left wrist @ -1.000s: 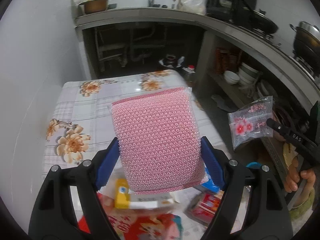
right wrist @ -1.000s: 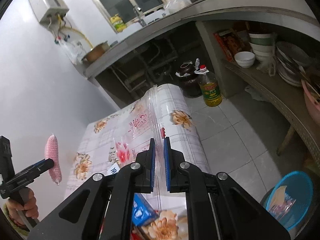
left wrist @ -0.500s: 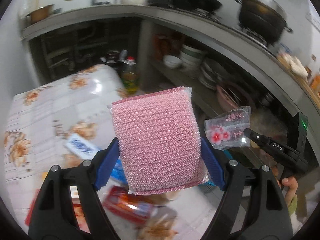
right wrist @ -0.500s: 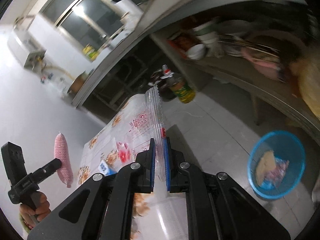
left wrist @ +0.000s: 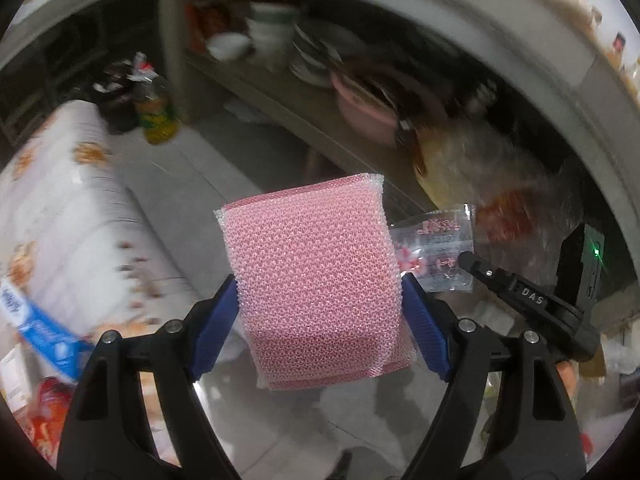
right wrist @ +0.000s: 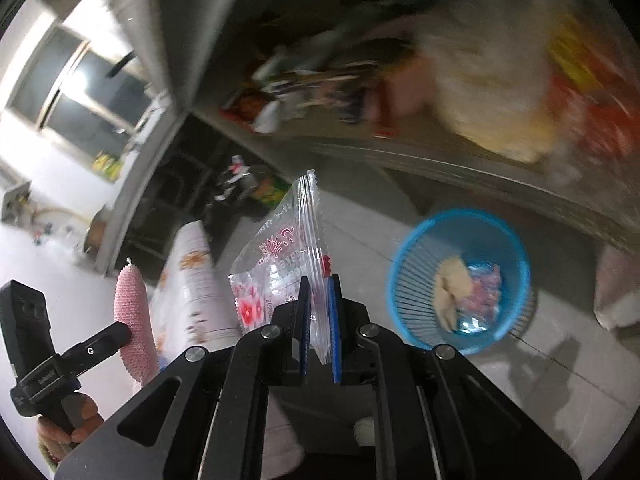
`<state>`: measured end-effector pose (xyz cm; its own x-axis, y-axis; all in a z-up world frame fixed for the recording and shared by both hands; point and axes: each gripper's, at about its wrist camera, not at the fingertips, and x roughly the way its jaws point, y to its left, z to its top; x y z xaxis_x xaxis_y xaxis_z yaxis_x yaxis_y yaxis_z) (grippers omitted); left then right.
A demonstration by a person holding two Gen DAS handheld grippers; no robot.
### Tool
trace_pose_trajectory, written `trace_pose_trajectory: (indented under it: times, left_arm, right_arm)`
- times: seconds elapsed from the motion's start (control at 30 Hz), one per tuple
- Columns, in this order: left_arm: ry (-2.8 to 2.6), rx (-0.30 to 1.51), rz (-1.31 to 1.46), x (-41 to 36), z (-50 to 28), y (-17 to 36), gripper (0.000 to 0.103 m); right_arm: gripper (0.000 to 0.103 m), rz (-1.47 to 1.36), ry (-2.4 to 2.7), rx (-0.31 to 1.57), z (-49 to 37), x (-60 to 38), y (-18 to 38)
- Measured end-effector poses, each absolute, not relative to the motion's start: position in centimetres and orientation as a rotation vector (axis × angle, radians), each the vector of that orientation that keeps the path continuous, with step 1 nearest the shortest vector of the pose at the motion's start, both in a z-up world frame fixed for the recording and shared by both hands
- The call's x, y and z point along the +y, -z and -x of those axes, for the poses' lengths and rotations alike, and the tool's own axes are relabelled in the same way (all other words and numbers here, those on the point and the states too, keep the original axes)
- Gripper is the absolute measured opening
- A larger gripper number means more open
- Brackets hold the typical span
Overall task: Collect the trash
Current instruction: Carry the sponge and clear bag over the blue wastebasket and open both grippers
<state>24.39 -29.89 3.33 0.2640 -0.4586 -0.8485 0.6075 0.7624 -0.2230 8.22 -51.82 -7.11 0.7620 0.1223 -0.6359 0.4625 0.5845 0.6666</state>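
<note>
My left camera looks along its tool (left wrist: 318, 312), close behind the sponge (left wrist: 316, 280), toward the shelves. My right camera faces floor and basket (right wrist: 460, 280). Both share the counter (left wrist: 72, 216).

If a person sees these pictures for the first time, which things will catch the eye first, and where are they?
The pink mesh sponge fills the middle of the left wrist view, clamped in the left hand-held gripper. In the right wrist view, a clear plastic bag with pink flowers stands up from the shut right hand-held gripper. To its right, on the floor, sits a blue basket with some trash already inside.
</note>
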Motion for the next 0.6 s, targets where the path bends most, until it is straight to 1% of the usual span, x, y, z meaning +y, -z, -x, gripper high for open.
trace_pose_trajectory:
  times: [0.23,0.43,0.53,0.6]
  left_arm:
    - [0.773,1.197,-0.237,-37.1,-24.8,2.1,0.077]
    - [0.771,1.298,-0.258,-40.4,-26.0,7.1,0.077]
    - [0.76,1.336,-0.267,-41.9,-26.8,9.3,0.083]
    - [0.742,1.363,-0.261,-42.9,-27.3,10.8,0.084]
  right_arm:
    - [0.009,-1.001,0.362,0.772,-6.8,-55.6,13.0]
    - [0.009,-1.046,0.432,0.839,-7.8,-57.0,18.0]
    - [0.013,-1.052,0.456,0.871,-8.5,-57.2,20.3]
    - [0.024,-1.062,0.471,0.924,-9.3,-57.5,22.7]
